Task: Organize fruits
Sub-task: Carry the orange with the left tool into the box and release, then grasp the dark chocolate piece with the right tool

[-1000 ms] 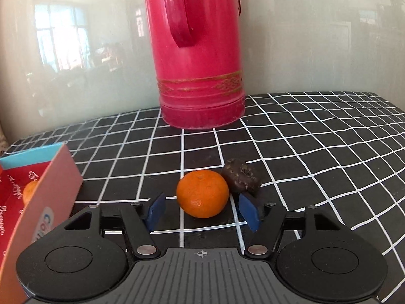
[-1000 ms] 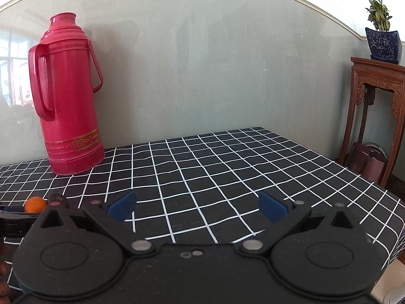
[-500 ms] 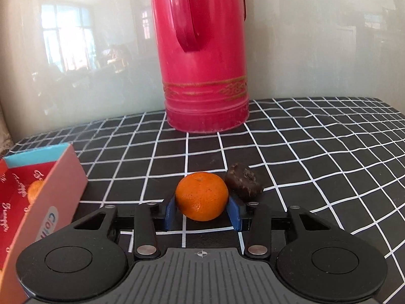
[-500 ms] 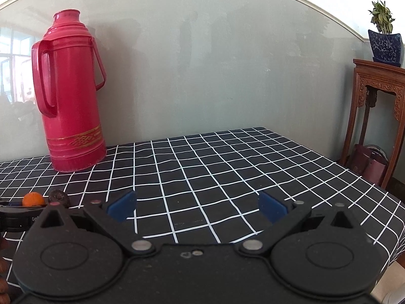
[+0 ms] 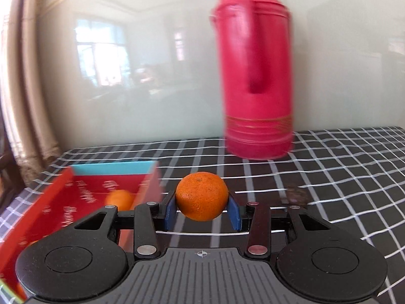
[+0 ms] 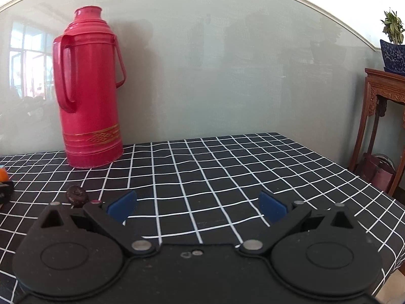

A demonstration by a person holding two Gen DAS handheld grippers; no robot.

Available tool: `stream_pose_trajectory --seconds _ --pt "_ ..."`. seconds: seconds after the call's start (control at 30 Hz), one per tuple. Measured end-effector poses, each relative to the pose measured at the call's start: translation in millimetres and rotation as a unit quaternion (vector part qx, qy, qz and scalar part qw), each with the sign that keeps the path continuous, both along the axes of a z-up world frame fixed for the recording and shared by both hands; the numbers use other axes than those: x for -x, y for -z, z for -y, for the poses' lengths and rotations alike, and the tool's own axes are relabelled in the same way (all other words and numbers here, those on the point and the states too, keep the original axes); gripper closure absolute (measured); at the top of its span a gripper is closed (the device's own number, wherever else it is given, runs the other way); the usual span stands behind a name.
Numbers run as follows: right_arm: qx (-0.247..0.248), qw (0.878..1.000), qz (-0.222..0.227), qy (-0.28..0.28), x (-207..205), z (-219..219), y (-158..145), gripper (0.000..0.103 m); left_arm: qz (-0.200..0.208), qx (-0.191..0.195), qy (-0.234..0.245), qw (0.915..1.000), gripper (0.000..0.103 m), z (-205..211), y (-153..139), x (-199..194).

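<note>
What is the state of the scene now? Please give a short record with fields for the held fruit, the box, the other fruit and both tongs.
held fruit: orange, lifted off the checked tablecloth
left tongs: have just closed; pads press on the orange
box: red box, open, another orange inside
other fruit: dark fruit on the cloth
right tongs: open, nothing between them
background: red thermos by the wall

Red thermos (image 6: pixel 89 96), checkered tablecloth (image 6: pixel 215 167), dark fruit (image 6: pixel 77 195)
</note>
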State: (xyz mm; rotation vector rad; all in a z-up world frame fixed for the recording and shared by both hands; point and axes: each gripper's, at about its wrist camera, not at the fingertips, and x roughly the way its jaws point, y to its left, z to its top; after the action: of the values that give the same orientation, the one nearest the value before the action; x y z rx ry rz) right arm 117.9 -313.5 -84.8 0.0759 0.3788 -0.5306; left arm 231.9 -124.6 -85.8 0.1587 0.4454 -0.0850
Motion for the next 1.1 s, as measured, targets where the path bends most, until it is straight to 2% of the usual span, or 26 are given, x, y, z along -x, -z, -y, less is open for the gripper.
stream_pose_trajectory --seconds 0.17,0.37,0.53,0.63,0.67,0.73,0.77,1.03,1.1 --pt "0.01 1.0 -0.003 -0.023 -7.6 -19.9 0.7 0.006 -0.005 0.008 -0.061 0.9981 0.06 -43.4 -4.8 -3.0" --pt "0.014 0.999 -0.007 -0.051 -18.2 -43.7 1.3 0.006 -0.035 0.021 -0.124 0.9915 0.06 -89.1 -0.6 -13.4" --pt "0.019 0.997 -0.013 -0.07 -28.1 -60.0 3.2 0.006 -0.068 0.046 -0.16 0.9838 0.06 -116.0 5.4 -21.1" --pt "0.016 0.997 -0.015 -0.08 -33.2 -66.9 4.2 0.006 -0.067 0.054 -0.172 0.9812 0.06 -126.2 5.0 -21.1" --pt "0.015 0.996 -0.016 -0.083 -34.7 -68.7 4.3 0.006 -0.066 0.057 -0.177 0.9803 0.058 -129.6 3.9 -19.9" --pt "0.013 0.996 -0.015 -0.087 -37.8 -72.5 4.6 0.006 -0.065 0.065 -0.184 0.9787 0.036 -136.6 2.8 -17.0" --pt "0.013 0.996 -0.015 -0.09 -39.7 -74.6 4.9 0.006 -0.061 0.069 -0.188 0.9778 0.029 -139.8 0.6 -13.5" --pt "0.007 0.994 -0.022 -0.111 -53.2 -91.2 7.6 0.006 -0.035 0.077 -0.201 0.976 0.028 -167.0 -11.6 3.8" --pt "0.006 0.993 -0.025 -0.118 -57.6 -94.7 8.8 0.006 -0.025 0.069 -0.208 0.9754 0.028 -172.6 -14.0 10.9"
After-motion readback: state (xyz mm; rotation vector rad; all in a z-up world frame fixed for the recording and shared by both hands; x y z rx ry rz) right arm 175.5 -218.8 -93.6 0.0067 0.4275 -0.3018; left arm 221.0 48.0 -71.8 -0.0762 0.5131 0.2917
